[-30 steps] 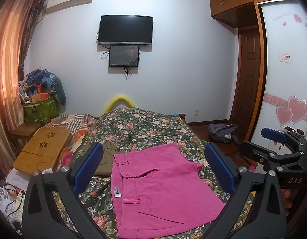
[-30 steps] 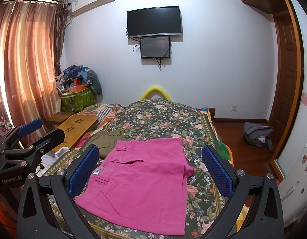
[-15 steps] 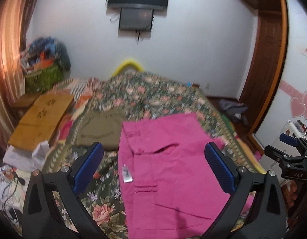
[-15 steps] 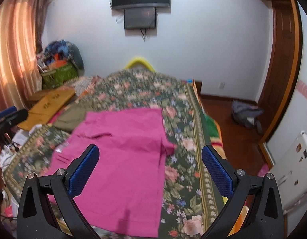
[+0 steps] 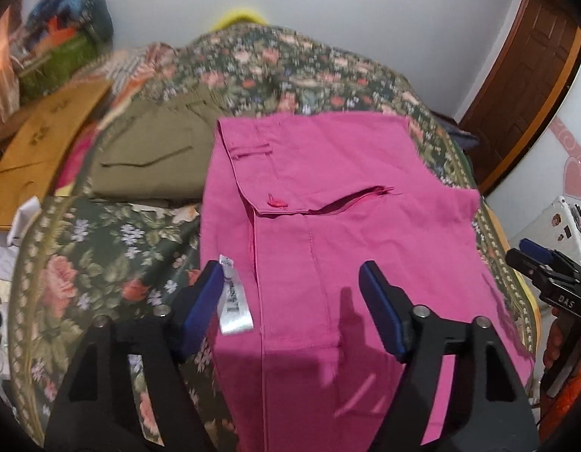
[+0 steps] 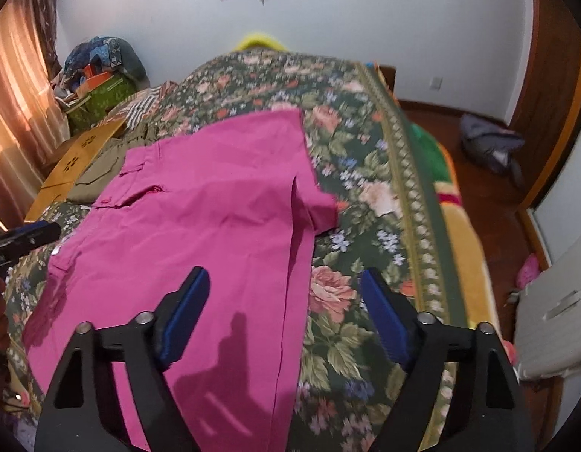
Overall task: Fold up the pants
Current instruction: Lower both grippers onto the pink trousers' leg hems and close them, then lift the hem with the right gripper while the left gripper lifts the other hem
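On the floral bed, pink pants lie flat, unfolded; left gripper and right gripper closing, nothing gripped yet.

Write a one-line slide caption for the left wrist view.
Left gripper, jaws closing, nothing gripped, over pink pants on a floral bedspread.

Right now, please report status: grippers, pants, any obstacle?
Left gripper and right gripper closing, nothing pinched. Pink pants flat on floral bedspread. Olive pants beside them, not blocking.
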A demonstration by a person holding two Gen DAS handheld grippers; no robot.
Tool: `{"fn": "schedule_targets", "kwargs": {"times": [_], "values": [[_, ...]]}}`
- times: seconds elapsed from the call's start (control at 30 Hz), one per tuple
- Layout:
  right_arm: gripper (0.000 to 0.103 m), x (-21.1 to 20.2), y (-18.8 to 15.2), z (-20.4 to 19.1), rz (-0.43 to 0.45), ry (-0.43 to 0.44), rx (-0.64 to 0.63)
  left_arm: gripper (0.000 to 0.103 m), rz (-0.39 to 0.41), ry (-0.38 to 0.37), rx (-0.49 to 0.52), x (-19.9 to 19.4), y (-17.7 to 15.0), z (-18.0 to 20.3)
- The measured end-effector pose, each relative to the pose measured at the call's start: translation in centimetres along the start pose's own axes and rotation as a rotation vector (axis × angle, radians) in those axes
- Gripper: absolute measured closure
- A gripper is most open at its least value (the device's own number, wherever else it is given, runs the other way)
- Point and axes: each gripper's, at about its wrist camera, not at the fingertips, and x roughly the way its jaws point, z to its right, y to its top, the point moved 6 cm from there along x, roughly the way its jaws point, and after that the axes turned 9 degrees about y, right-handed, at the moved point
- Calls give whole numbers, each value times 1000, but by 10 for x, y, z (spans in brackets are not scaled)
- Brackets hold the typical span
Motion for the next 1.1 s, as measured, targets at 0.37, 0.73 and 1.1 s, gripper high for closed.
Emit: {"fn": "schedule_targets", "kwargs": {"times": [0.37, 0.73, 1.1], "values": [[63, 47, 1, 12, -99, 171, 89, 49, -122, -78, 0, 47, 6, -2], [96, 51, 3, 0, -109, 262, 60, 81, -122, -113, 5, 37, -1, 1], [97, 24, -4, -8, -94, 280, 35, 99, -83, -92, 28, 4, -7, -6]]}}
